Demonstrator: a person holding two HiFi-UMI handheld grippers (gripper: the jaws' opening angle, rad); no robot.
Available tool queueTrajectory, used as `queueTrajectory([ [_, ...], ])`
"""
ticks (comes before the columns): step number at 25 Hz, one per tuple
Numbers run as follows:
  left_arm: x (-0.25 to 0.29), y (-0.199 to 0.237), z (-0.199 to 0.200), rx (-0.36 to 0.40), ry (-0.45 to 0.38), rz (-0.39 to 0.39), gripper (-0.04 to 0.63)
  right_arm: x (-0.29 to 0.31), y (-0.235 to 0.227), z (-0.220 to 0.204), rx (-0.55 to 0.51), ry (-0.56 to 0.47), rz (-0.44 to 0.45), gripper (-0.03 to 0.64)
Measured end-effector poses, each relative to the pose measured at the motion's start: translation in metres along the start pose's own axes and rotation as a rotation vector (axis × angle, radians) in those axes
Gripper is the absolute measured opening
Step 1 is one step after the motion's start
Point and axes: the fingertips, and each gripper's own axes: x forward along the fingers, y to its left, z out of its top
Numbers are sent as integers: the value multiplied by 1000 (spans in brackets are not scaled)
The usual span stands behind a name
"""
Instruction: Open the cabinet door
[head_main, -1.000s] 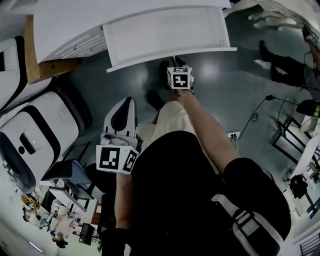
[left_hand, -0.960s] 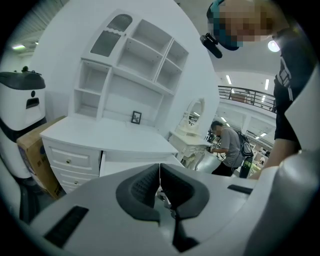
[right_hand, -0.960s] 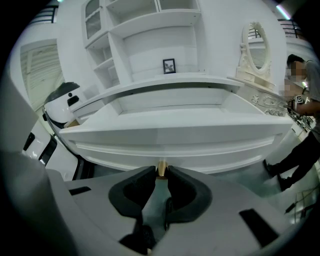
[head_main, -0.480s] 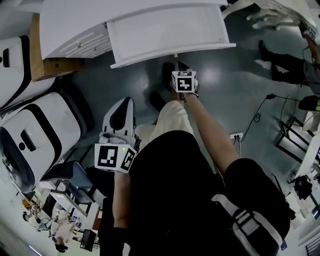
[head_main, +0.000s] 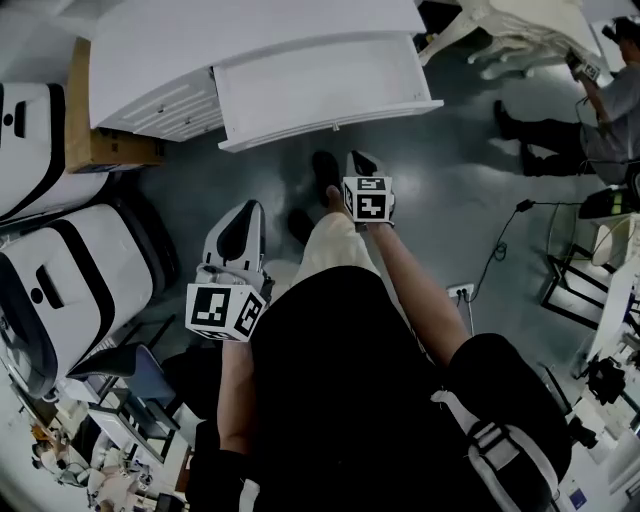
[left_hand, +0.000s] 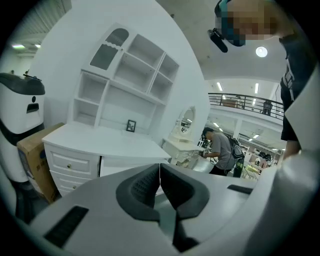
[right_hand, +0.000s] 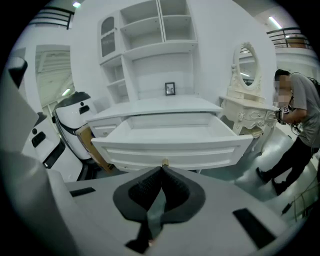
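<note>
1. I am holding my right gripper (right_hand: 162, 172) with its jaws pressed fully together, and they are gripping nothing.
2. A small brass knob (right_hand: 164, 162) is sitting just beyond this gripper's tips, not between the pads.
3. That knob is sticking out of the white drawer (right_hand: 170, 149), which is standing pulled well out of the white desk (right_hand: 150, 107) straight ahead of the right gripper.
4. I am holding my left gripper (left_hand: 160, 170) with its jaws closed too, with nothing between them.
5. The desk is lying ahead and left of the left gripper, its shelf unit (left_hand: 125, 85) rising above.
6. A cardboard box (left_hand: 35, 150) is leaning at the desk's left end, and a person with a backpack (left_hand: 222, 150) is standing off to the right.
</note>
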Motion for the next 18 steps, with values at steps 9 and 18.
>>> queueTrajectory([
  [9, -7, -8, 8, -13, -40, -40, 23, -76, 34, 47, -24, -142, 105, 15],
  [18, 4, -15, 24, -4, -60, -73, 23, -156, 45, 117, -36, -332, 225, 17],
])
